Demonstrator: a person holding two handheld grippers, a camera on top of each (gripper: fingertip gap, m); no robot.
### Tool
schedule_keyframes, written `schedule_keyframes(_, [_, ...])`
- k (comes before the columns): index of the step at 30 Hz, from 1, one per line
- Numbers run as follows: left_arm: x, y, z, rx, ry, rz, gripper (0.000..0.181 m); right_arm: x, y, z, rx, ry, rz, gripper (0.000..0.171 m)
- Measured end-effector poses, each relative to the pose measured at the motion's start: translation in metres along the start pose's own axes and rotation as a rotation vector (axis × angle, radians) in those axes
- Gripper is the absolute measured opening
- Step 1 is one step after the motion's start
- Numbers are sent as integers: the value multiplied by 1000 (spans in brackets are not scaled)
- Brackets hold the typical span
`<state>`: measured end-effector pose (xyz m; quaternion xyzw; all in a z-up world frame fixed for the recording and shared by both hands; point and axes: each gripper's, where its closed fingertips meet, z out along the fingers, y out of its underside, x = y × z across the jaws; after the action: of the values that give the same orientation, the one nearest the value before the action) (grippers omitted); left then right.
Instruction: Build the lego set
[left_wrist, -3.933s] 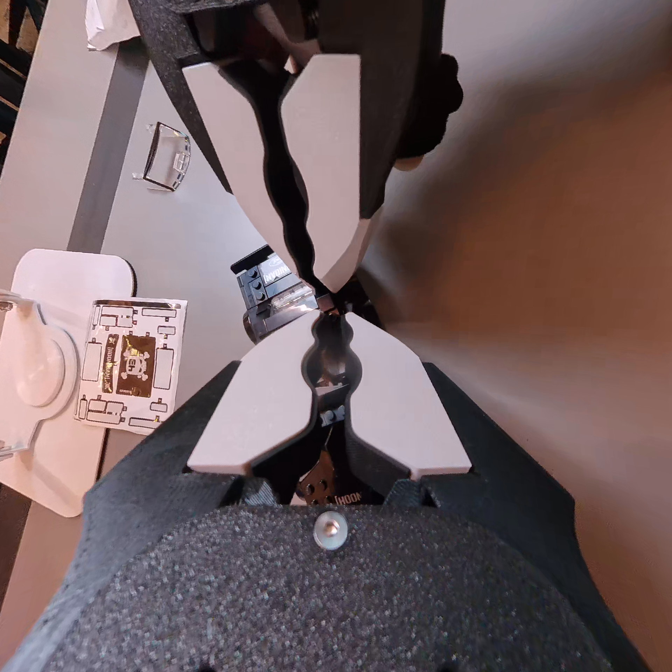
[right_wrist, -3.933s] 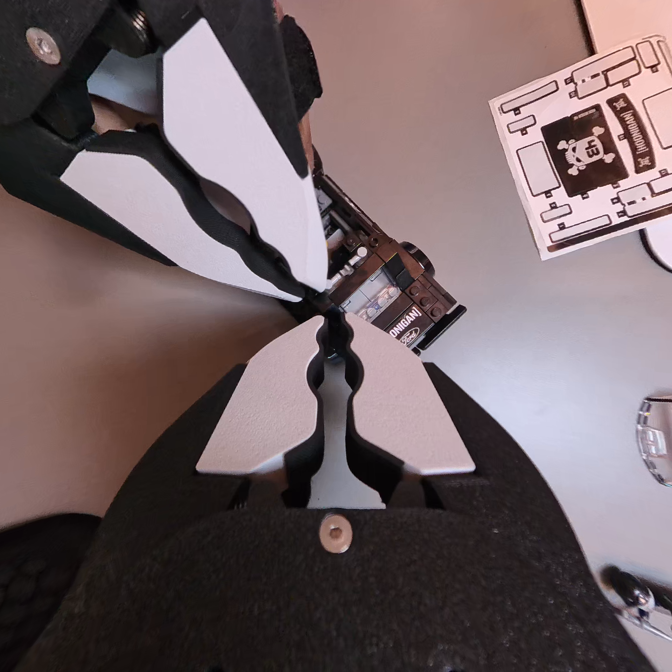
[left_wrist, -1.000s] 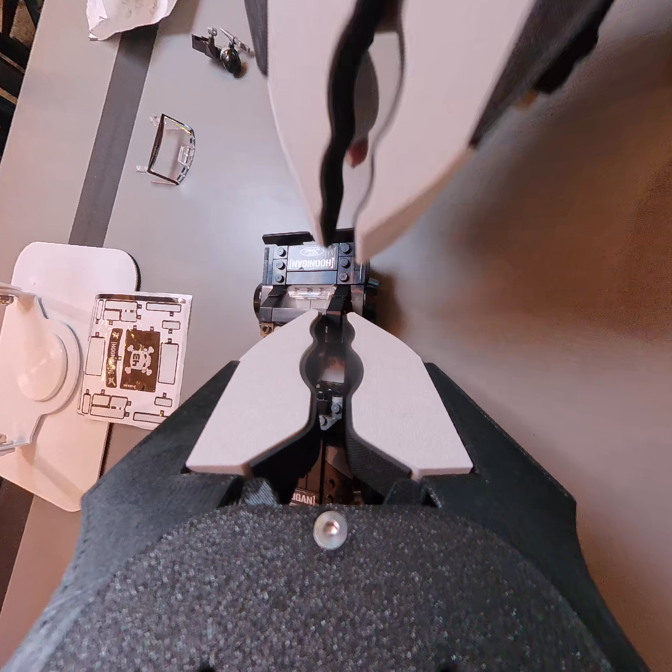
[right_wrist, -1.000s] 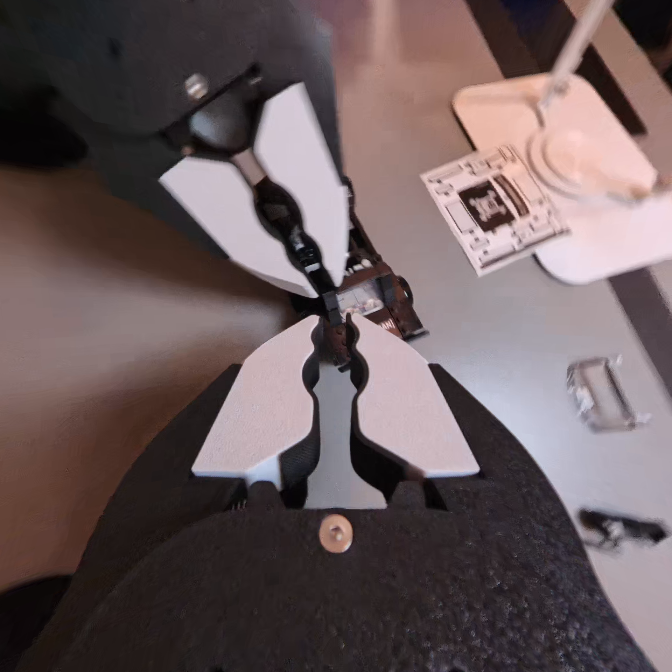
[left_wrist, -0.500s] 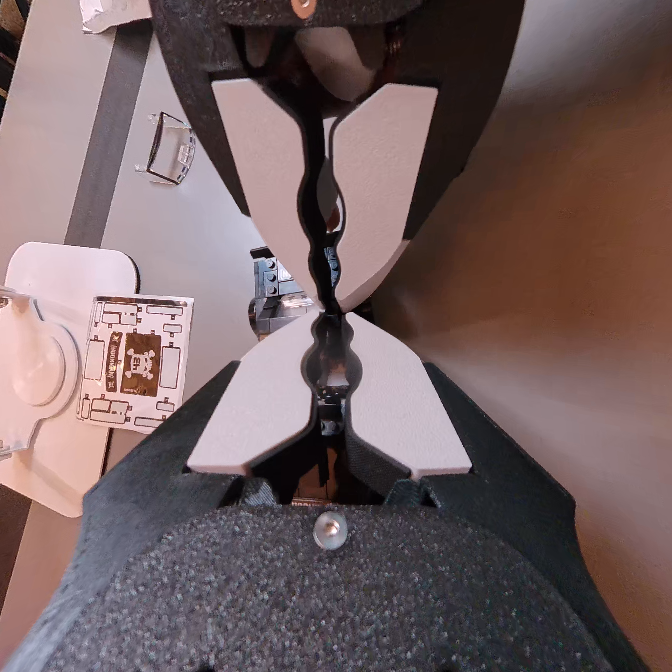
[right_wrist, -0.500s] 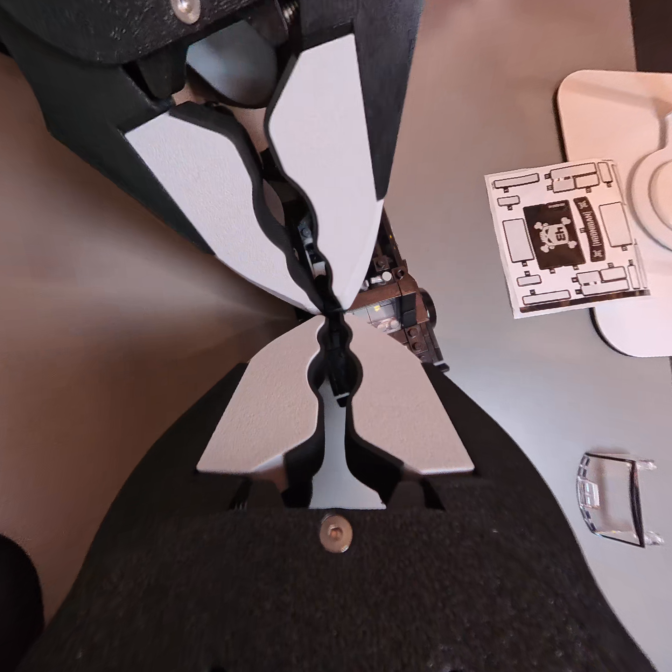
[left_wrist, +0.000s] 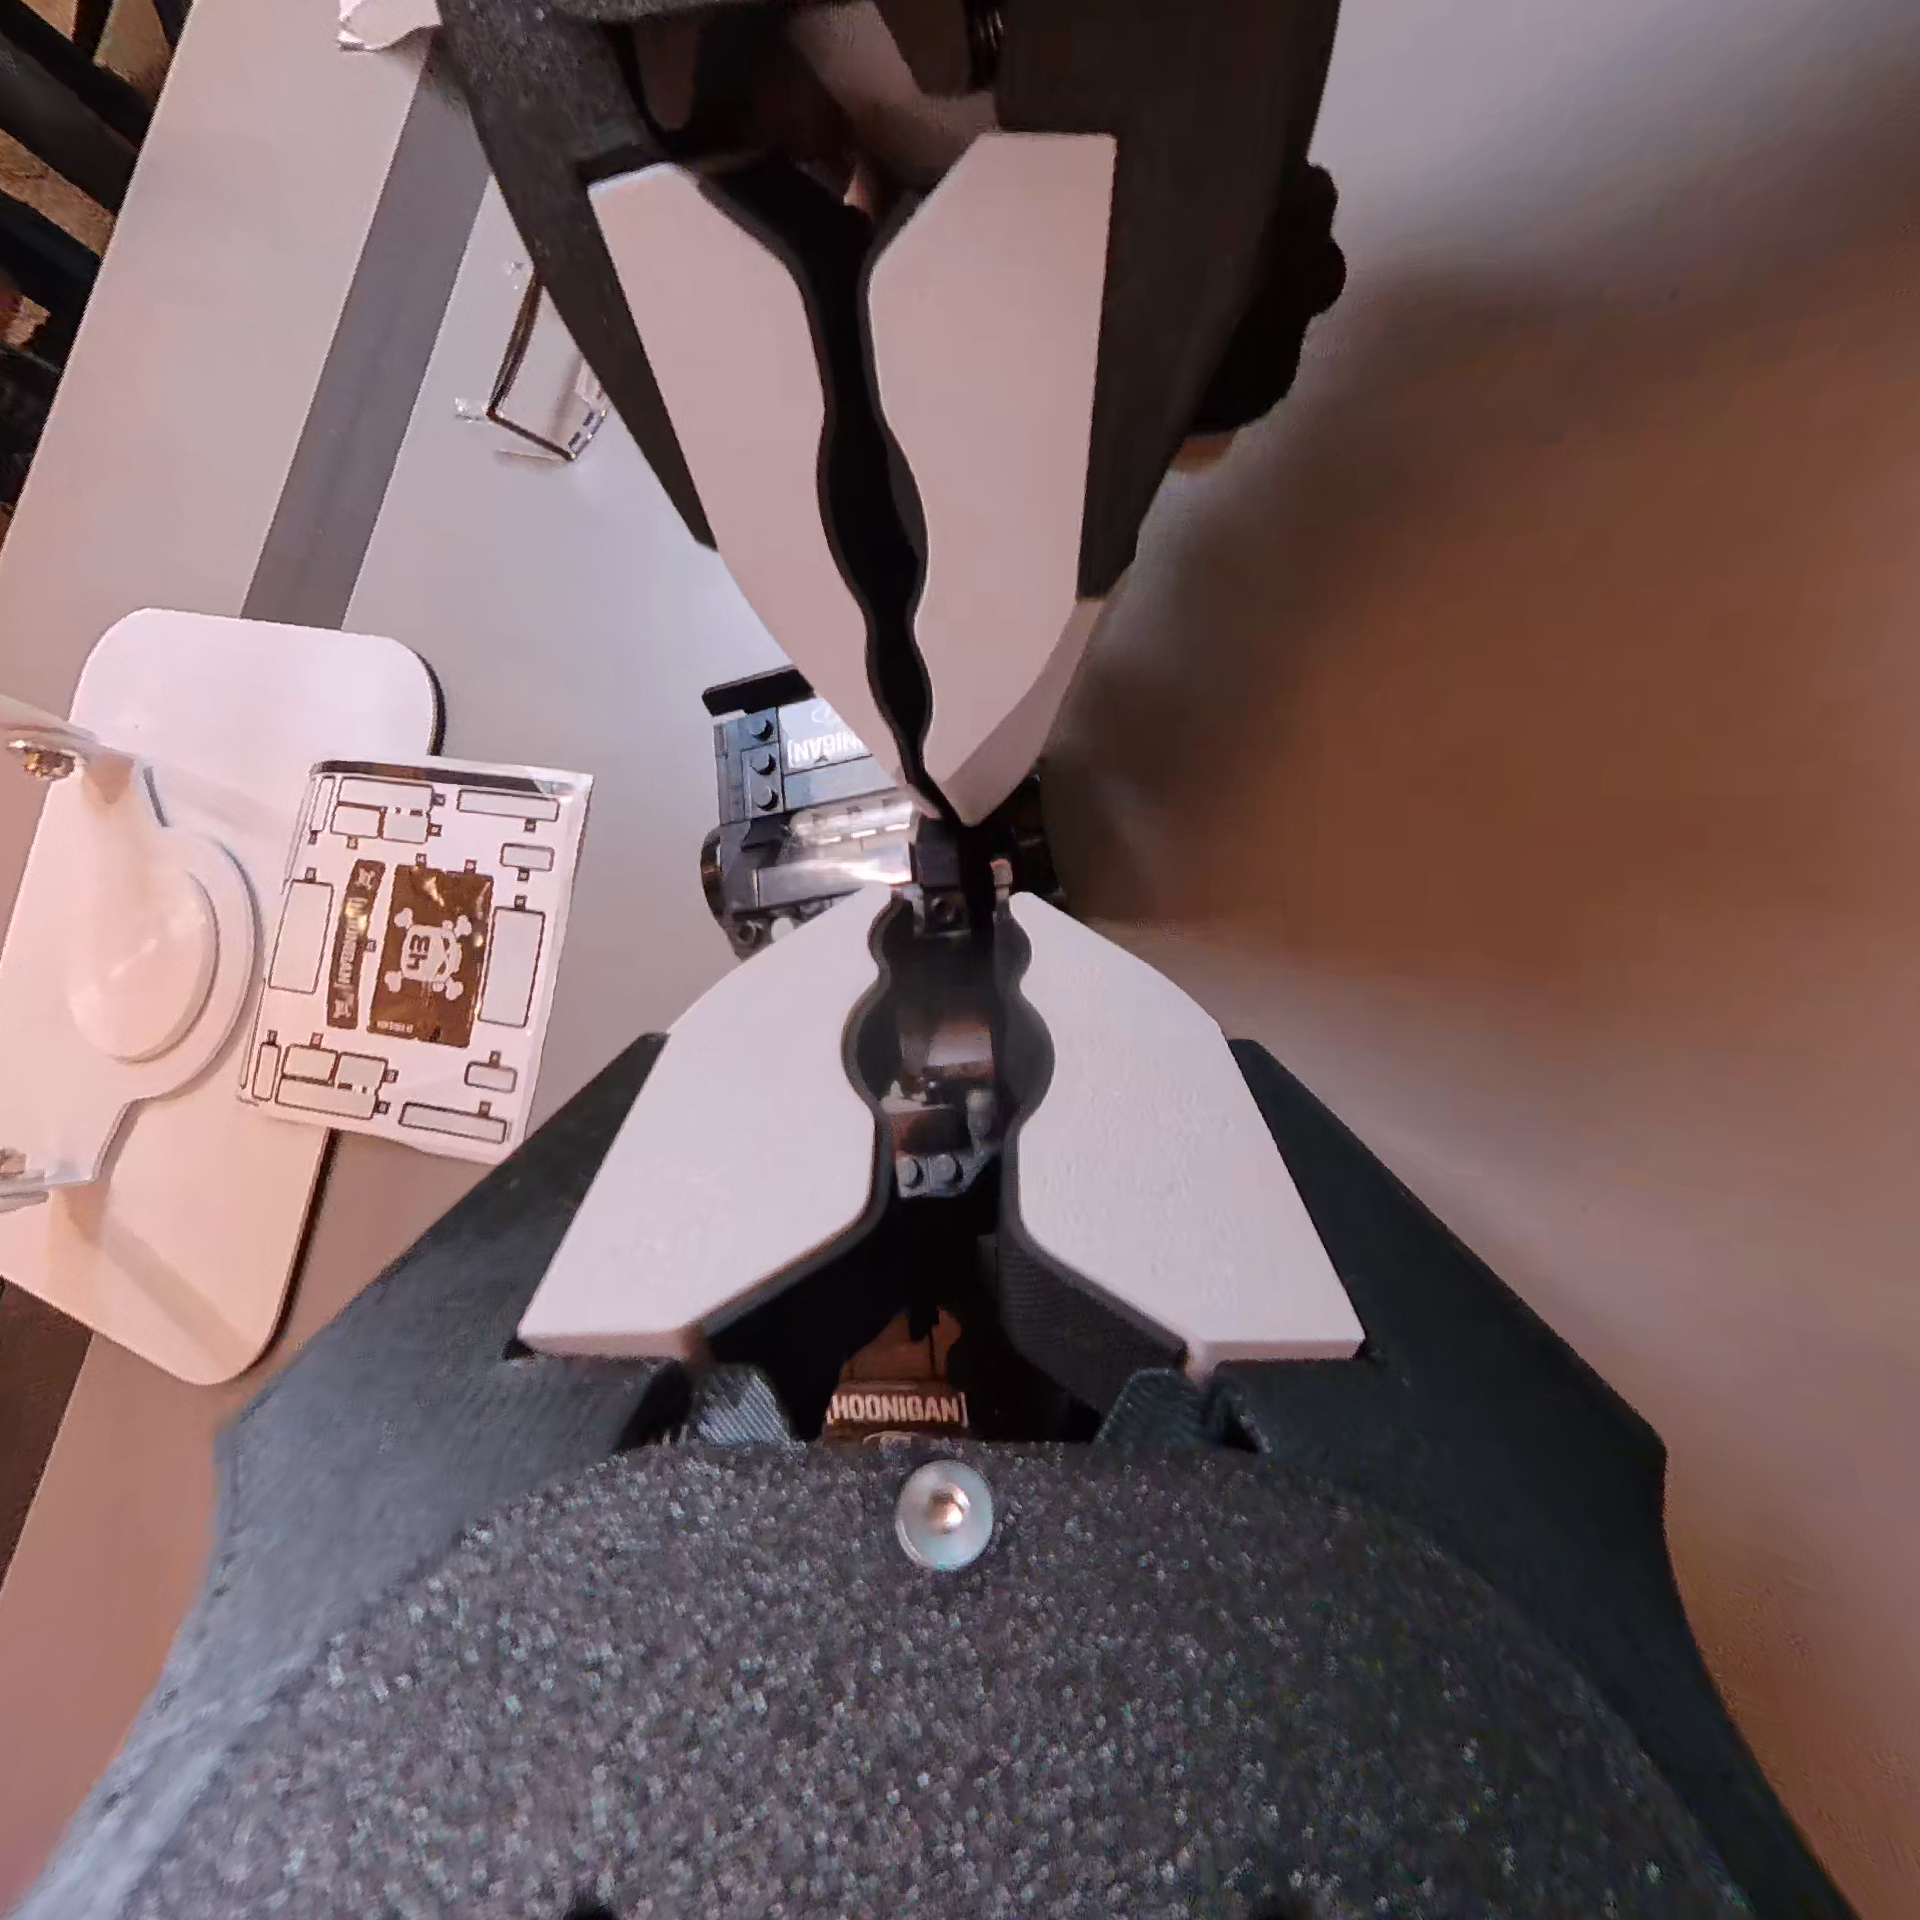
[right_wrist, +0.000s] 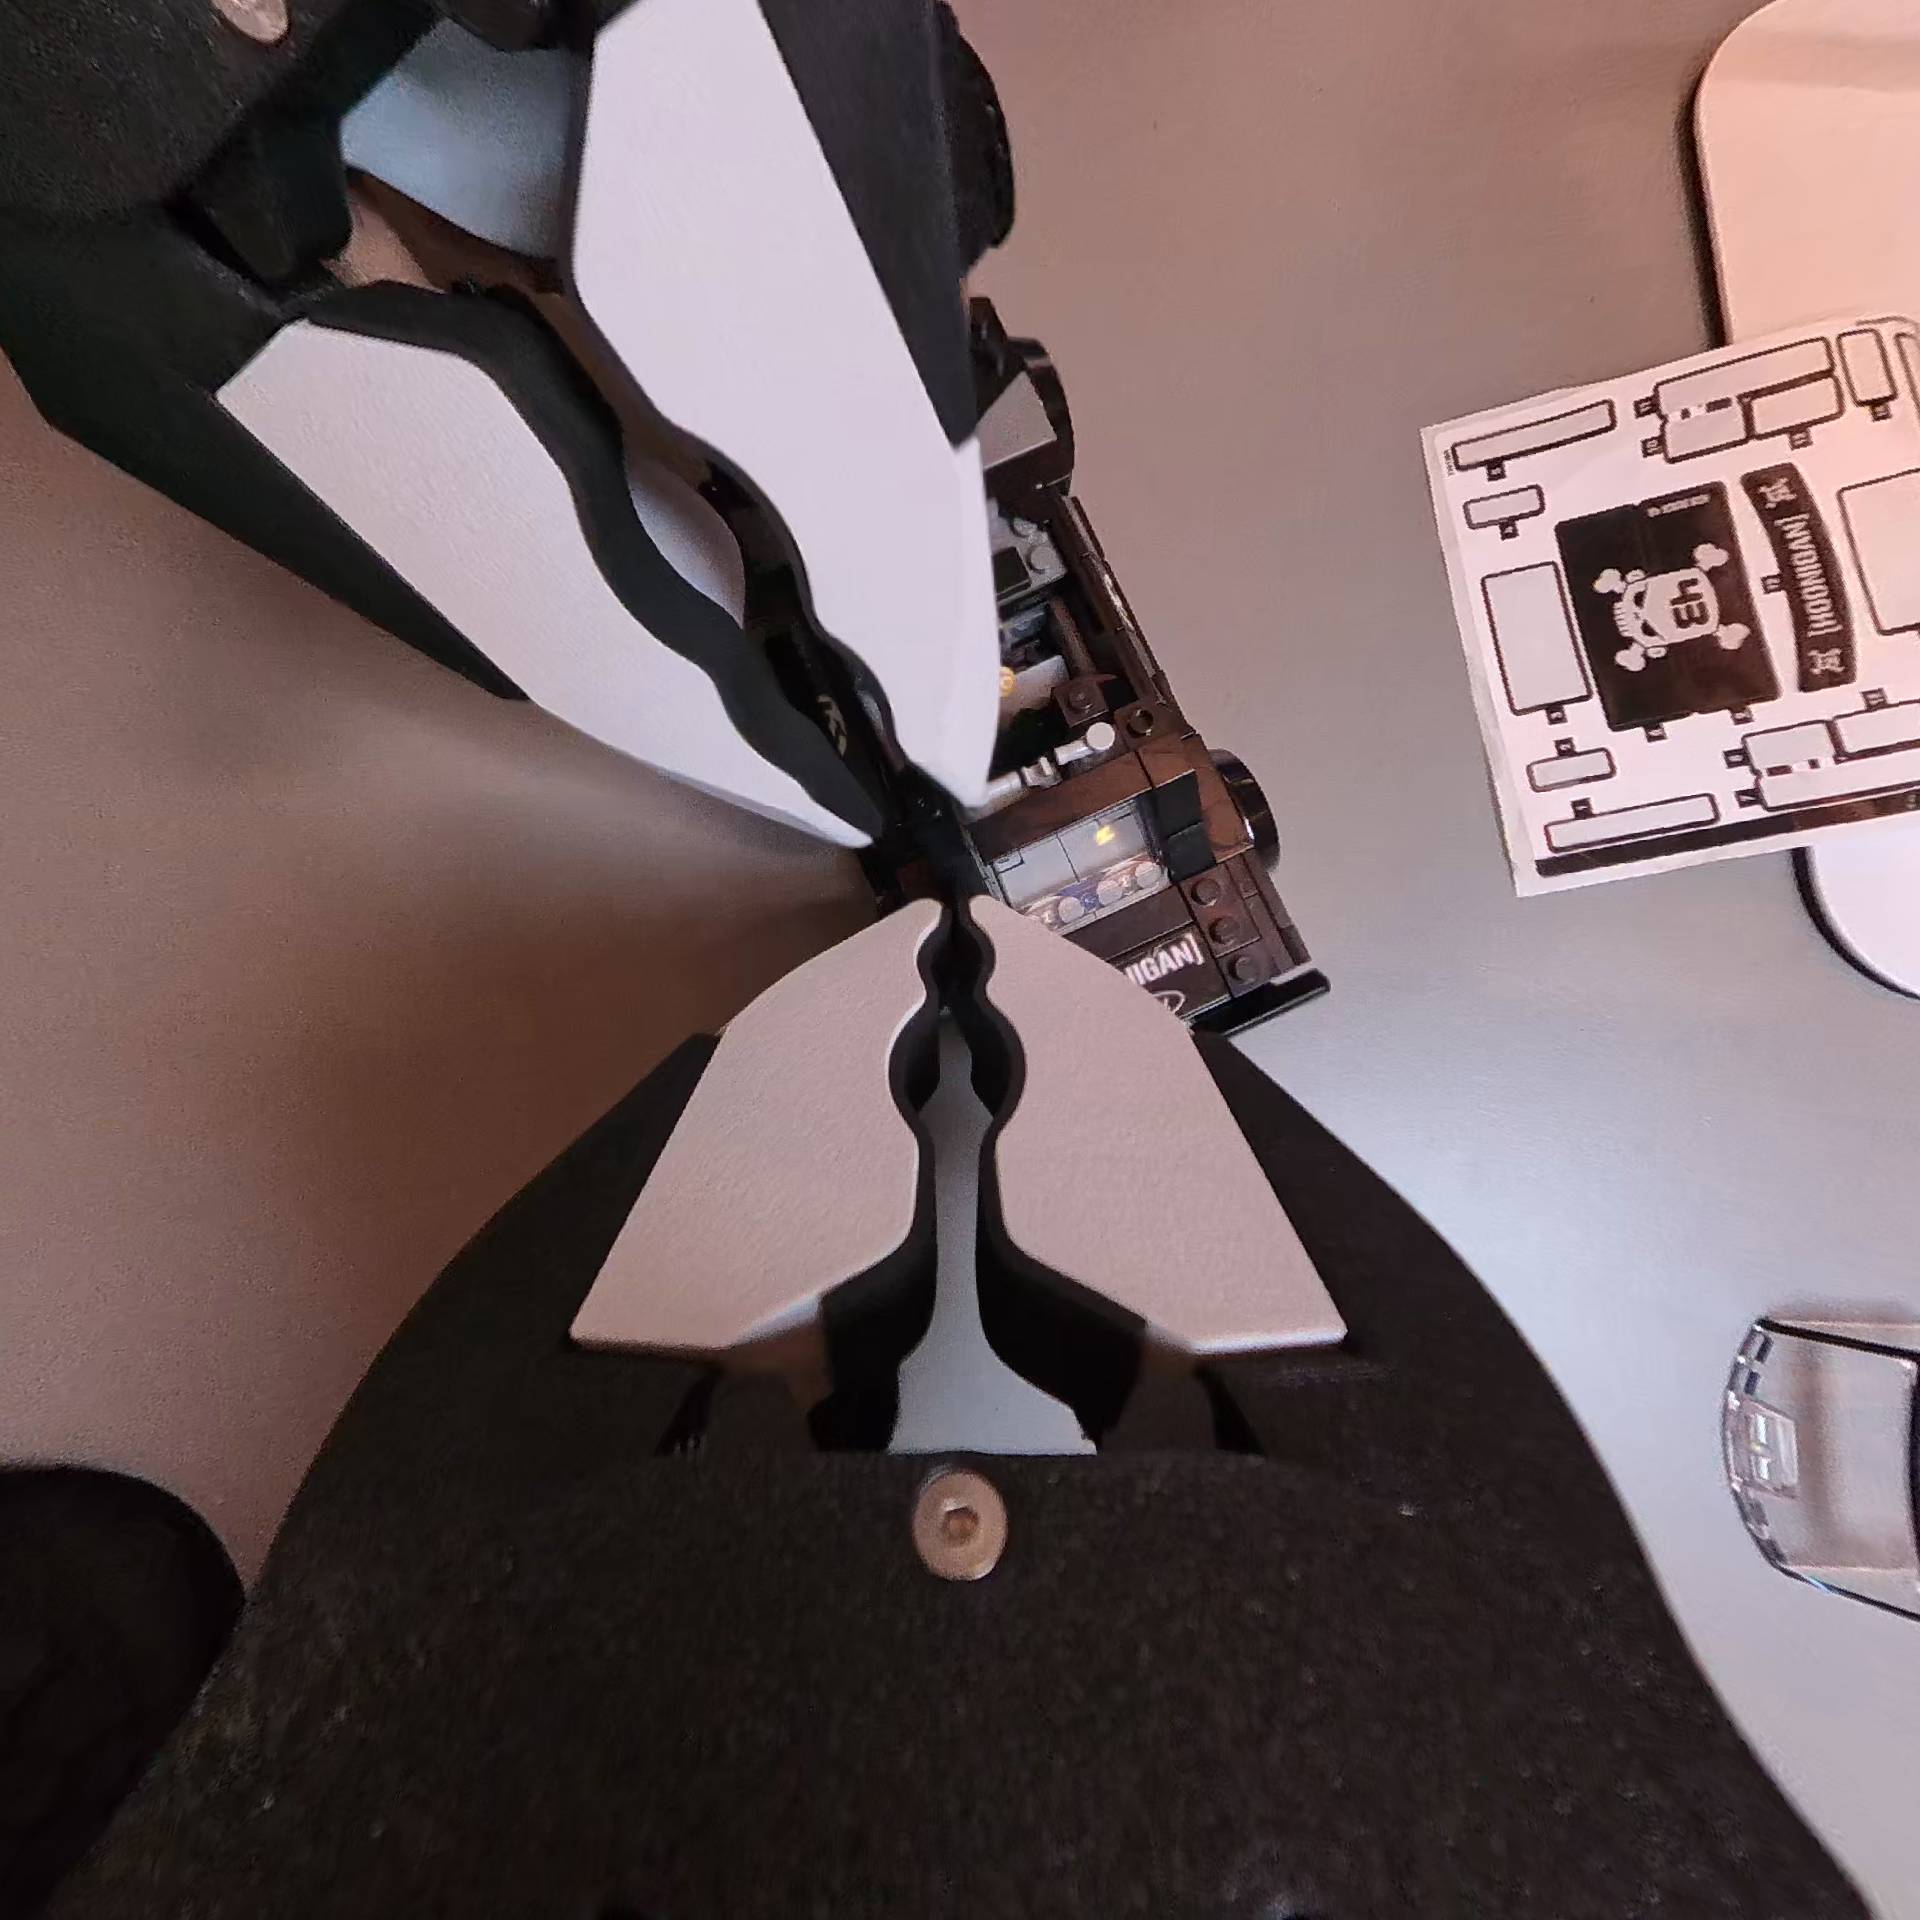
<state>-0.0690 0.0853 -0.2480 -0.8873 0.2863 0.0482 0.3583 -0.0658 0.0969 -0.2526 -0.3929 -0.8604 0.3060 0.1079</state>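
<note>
At centre frame of both wrist views, the two tongs are meeting tip to tip over the black lego car (left_wrist: 790, 831). The left gripper (left_wrist: 951, 914) is clamping narrowly on the car's body, bricks showing between its fingers. The right gripper (right_wrist: 956, 914), coming in from twelve o'clock in the left view, is nearly closed and seems to be pinching a small dark piece (left_wrist: 940, 862) against the car's front corner. Outward, at nine o'clock in the left view, a sticker sheet (left_wrist: 416, 956) is lying partly on a white base (left_wrist: 208, 727); a clear windscreen piece (right_wrist: 1808, 1455) is waiting at four o'clock in the right view. Judging by these, the car is largely built, with windscreen and stickers remaining.
</note>
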Motion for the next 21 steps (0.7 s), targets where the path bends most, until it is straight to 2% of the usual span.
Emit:
schedule_keyframes(3, [2,7,-1,-5,0,2,16,4,6,2,-31,17,2,0])
schedule_keyframes(12, [-5,6,2,15,-29,3,7,8,-2,-4,25,47,-28,0])
schedule_keyframes(15, [-7,7,1,16,-31,-5,3,10,-3,-4,15,63,-102,14])
schedule_keyframes(21, [-9,8,0,21,-30,-24,4,7,-12,0,16,64,-215,16])
